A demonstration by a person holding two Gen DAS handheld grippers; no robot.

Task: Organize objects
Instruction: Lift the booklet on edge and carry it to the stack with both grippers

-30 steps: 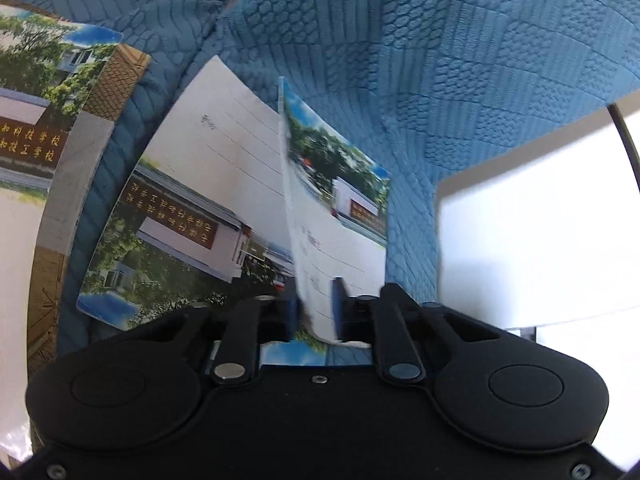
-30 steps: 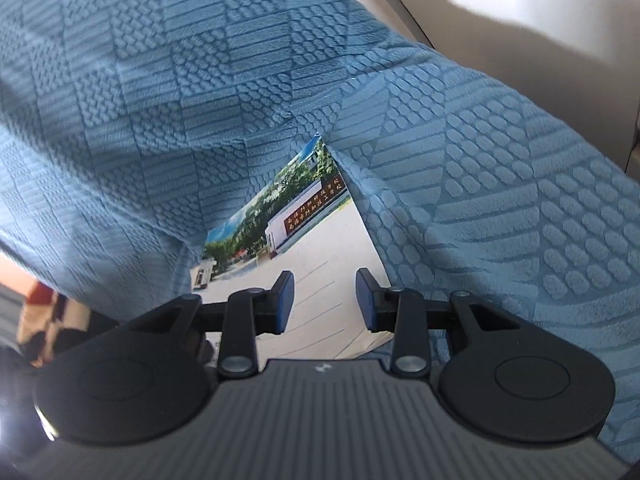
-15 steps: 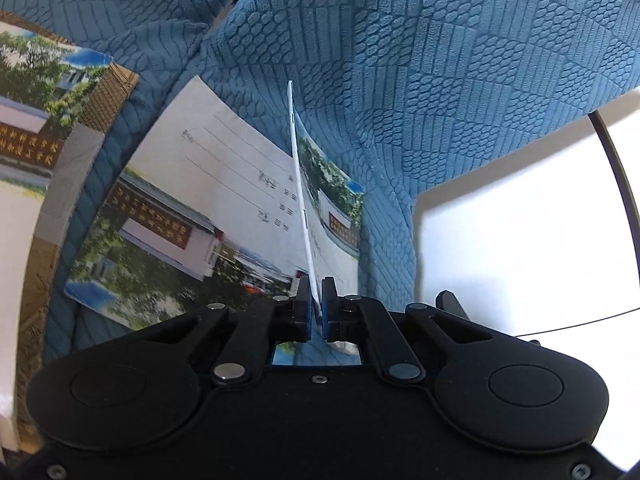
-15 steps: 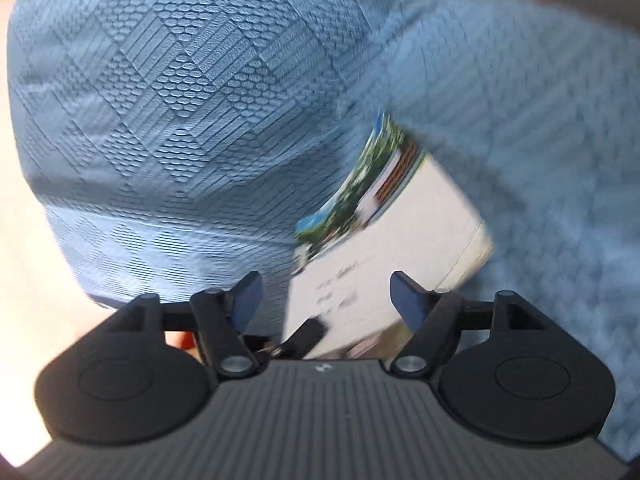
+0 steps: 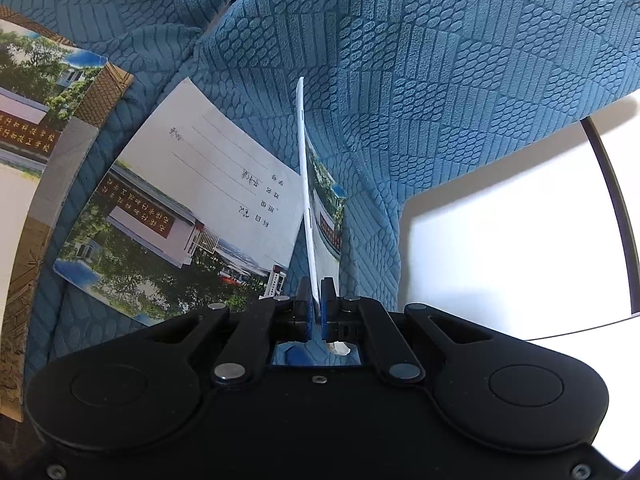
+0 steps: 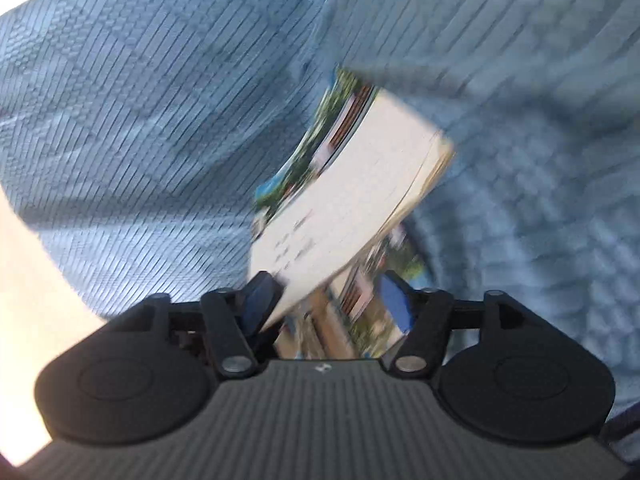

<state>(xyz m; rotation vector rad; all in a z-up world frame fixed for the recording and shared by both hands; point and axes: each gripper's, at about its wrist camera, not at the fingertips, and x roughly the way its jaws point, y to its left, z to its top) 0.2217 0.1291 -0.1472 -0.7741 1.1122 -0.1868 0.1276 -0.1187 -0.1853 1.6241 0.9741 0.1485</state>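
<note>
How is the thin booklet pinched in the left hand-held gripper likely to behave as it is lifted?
Probably light and floppy: the booklet stands edge-on from the shut left hand-held gripper and already bows slightly. Held only at its lower edge, it may sag or swing. Its glossy cover could slip, though the grip looks firm.

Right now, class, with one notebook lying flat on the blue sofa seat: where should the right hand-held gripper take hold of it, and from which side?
Grip the flat notebook by a free edge, probably the near photo-printed one. It lies flat on the blue seat cover, so only an edge offers a thin bite. Come in low from the front, jaws level. The left hand-held gripper already pinches the other notebook this way.
</note>
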